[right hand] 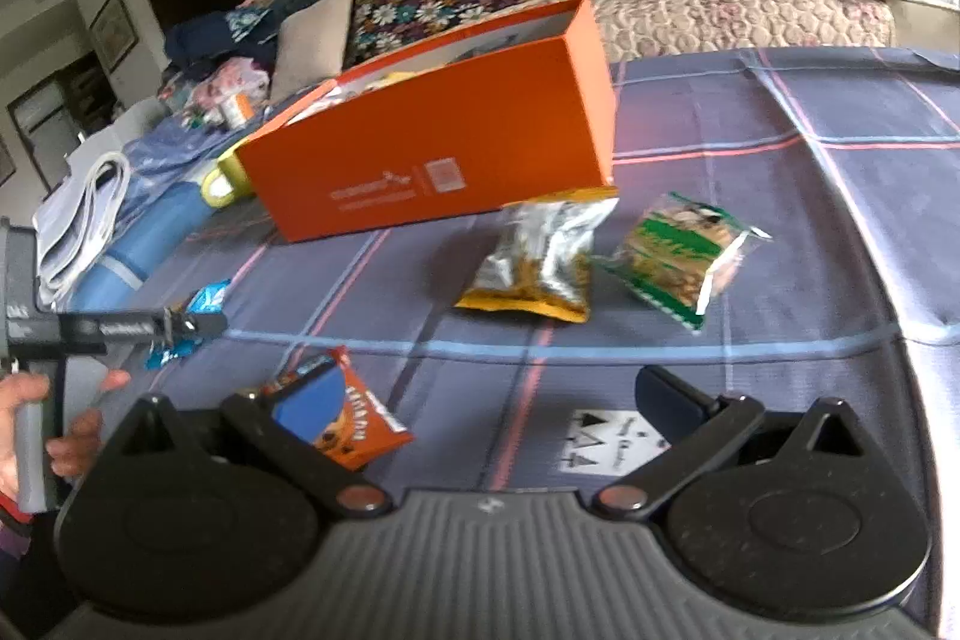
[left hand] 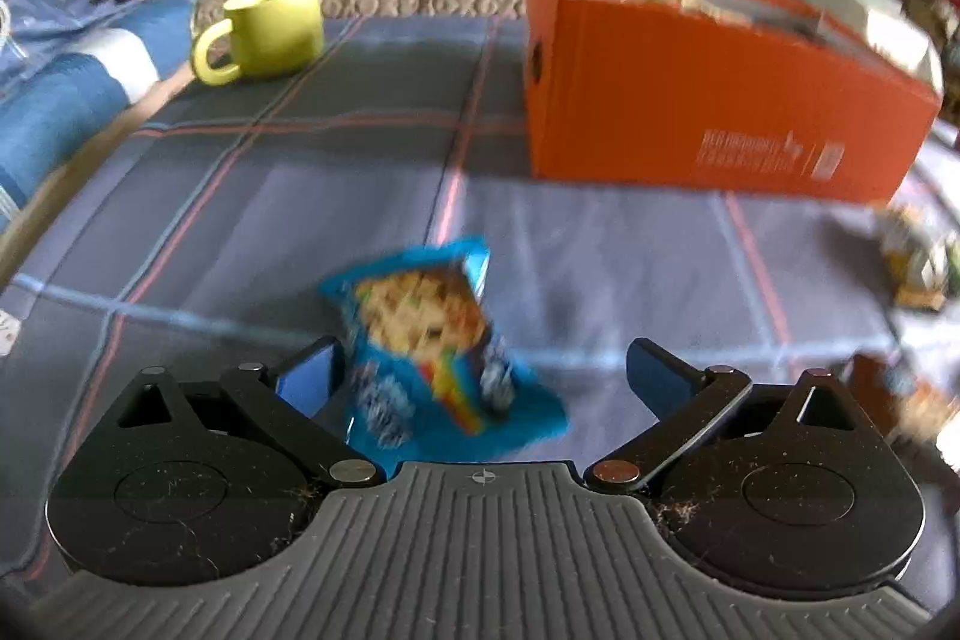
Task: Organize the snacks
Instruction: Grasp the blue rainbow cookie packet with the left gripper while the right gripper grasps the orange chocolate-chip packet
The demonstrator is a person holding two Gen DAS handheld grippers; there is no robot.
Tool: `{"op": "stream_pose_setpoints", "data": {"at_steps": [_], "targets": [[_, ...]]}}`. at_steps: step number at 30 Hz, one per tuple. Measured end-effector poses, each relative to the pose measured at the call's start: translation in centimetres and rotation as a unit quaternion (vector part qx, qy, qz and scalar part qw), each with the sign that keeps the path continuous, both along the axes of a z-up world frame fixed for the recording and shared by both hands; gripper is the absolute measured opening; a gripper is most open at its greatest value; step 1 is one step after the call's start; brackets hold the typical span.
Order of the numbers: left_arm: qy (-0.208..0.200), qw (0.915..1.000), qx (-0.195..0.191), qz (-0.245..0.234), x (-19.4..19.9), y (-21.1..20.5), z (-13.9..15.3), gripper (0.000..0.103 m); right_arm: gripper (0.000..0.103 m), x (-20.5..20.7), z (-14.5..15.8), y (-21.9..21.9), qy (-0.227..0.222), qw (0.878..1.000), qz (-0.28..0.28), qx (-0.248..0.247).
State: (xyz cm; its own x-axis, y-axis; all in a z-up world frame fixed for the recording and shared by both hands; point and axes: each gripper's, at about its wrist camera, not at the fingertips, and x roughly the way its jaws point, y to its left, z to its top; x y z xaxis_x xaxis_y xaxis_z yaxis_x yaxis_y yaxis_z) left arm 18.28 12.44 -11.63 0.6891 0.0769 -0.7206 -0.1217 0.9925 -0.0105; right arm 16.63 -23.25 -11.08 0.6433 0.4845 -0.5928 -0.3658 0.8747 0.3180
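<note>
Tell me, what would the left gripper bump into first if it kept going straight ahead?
Most likely the blue snack packet, lying between the open fingers of the left gripper. Far beyond it stands the orange box, off to the right, though blur makes depth uncertain.

White print on orange box, perhaps illegible; nothing readable.

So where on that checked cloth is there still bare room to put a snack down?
Bare cloth lies between the yellow-green mug and the orange box, and to the right of the green packet. It is crowded in front of the box, where the silver-yellow packet, green packet and orange packet lie.
</note>
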Motion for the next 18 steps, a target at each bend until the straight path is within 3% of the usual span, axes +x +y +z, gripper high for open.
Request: {"op": "stream_pose_setpoints", "data": {"at_steps": [8, 18], "targets": [[-0.017, 0.9996, -0.007, 0.021, -0.1, 1.3, -0.6, 0.073, 0.103, 0.7, -0.5, 3.6, 0.005, 0.998, 0.046, -0.030], [-0.037, 0.9992, 0.004, 0.011, 0.0, 1.4, -1.1, 0.082, 0.103, 0.0, -0.1, 6.2, -0.019, 0.994, 0.101, -0.042]]}}
